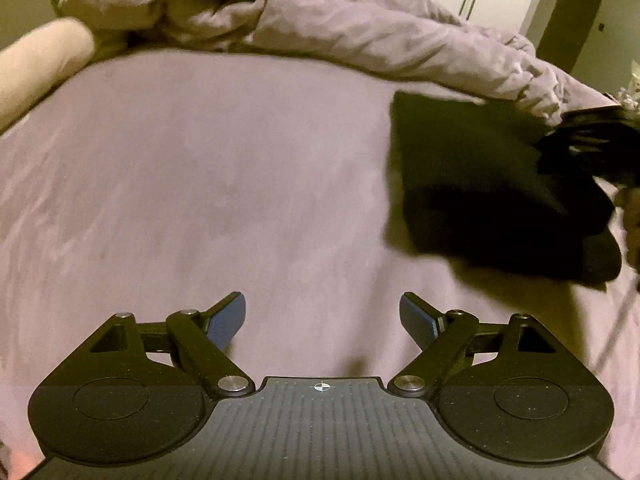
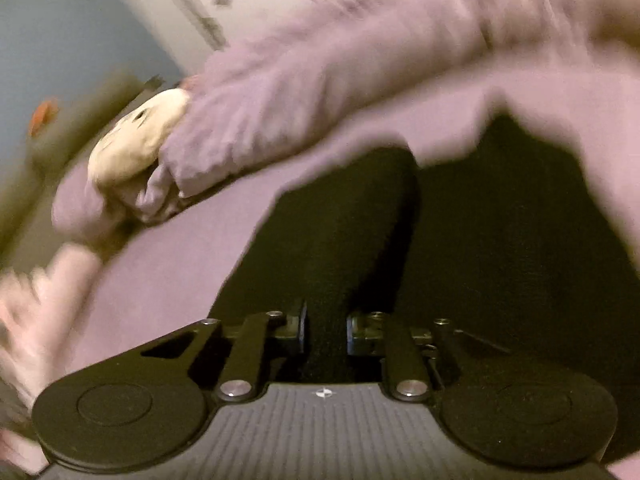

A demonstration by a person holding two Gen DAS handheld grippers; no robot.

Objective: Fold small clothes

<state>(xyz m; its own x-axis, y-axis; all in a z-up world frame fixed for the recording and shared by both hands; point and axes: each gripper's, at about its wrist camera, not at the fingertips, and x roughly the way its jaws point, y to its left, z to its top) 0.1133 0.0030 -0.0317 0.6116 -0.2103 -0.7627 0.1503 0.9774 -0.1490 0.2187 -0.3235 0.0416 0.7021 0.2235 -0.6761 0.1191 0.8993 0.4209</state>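
Bedsheet [image 1: 200,180], mauve, fills my view beneath the left claw [image 1: 323,320], which gapes wide and empty. Ahead and right of it sits the black garment [image 1: 480,184], pinched by my right claw [image 2: 326,334]. No readable writing anywhere.

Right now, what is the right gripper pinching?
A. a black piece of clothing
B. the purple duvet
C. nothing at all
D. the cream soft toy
A: in the right wrist view the right gripper has its jaws closed on a strip of the black garment, which hangs over the purple sheet.
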